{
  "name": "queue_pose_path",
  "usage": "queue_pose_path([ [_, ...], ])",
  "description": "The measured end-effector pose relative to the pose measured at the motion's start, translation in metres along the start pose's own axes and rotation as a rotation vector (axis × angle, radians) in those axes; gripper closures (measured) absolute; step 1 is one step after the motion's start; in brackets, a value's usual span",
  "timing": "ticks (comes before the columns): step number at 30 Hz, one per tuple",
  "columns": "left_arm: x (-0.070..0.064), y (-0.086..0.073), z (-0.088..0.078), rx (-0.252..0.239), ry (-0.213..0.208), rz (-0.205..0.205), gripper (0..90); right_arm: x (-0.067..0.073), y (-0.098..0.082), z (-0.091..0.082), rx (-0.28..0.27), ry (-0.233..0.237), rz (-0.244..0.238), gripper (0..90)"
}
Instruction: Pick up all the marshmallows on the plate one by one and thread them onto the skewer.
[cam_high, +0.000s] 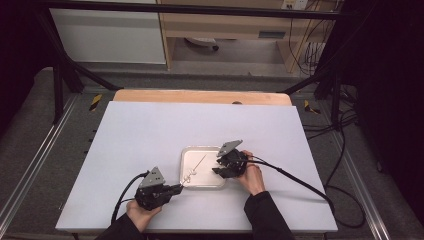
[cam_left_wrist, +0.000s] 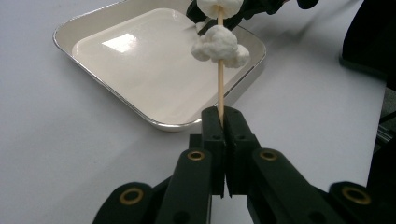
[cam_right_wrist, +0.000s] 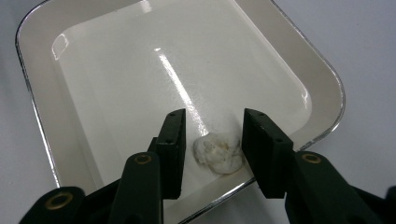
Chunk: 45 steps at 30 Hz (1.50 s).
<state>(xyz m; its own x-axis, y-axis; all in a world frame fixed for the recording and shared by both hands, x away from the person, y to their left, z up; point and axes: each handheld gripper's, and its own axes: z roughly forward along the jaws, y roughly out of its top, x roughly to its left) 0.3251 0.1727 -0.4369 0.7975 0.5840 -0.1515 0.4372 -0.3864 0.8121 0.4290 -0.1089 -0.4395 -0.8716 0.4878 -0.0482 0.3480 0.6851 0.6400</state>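
high view: on the white table (cam_high: 150, 145) a shallow white tray (cam_high: 186, 167) sits between the two hands. the left gripper (cam_high: 176, 189) holds a thin wooden skewer (cam_high: 199, 163) that slants up over the tray, with small white lumps low on the stick. the right gripper (cam_high: 218, 165) reaches into the tray's right side.

left gripper view: the jaws are pressed together on the skewer's (cam_left_wrist: 219, 88) bare end. one puffy, knobbly white popcorn piece (cam_left_wrist: 220, 45) is threaded on it, and a second popcorn piece (cam_left_wrist: 218, 7) sits above it at the top edge of the view. so at least two pieces look already strung, though the upper one is partly cut off.

right gripper view: a loose popcorn piece (cam_right_wrist: 218, 152) lies in the tray (cam_right_wrist: 37, 107), in the corner close to the rim. it is off-white, lumpy, with a faint yellowish patch. the right gripper's jaws stand apart on either side of it, a gap showing on both sides, so it is not gripped yet.

by my reading, the threading is partly done; this piece has yet to be picked up and pushed onto the stick.
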Motion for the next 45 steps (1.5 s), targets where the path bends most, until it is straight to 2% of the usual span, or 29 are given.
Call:
queue_pose_path([
  [10,0.000,0.000,0.000,0.003,-0.001,0.003,88.1,-0.002,0.000,0.000,0.007,0.023,0.048,67.3],
  [13,0.000,0.000,0.000,0.002,-0.002,0.004,88.1,-0.002,0.000,0.000,0.006,0.023,0.045,67.7],
  [18,0.000,0.000,0.000,0.002,-0.001,0.004,88.1,-0.001,0.001,-0.004,-0.022,0.041,0.065,68.1],
  [27,-0.001,0.000,0.000,-0.002,-0.001,0.004,88.1,-0.001,0.008,-0.026,-0.149,0.117,0.125,68.5],
  [35,-0.001,0.001,-0.001,-0.009,-0.001,0.002,88.2,0.001,0.013,-0.044,-0.257,0.191,0.199,68.8],
  [45,-0.002,0.001,-0.002,-0.017,-0.004,0.004,88.2,0.001,0.014,-0.062,-0.367,0.247,0.252,69.1],
])
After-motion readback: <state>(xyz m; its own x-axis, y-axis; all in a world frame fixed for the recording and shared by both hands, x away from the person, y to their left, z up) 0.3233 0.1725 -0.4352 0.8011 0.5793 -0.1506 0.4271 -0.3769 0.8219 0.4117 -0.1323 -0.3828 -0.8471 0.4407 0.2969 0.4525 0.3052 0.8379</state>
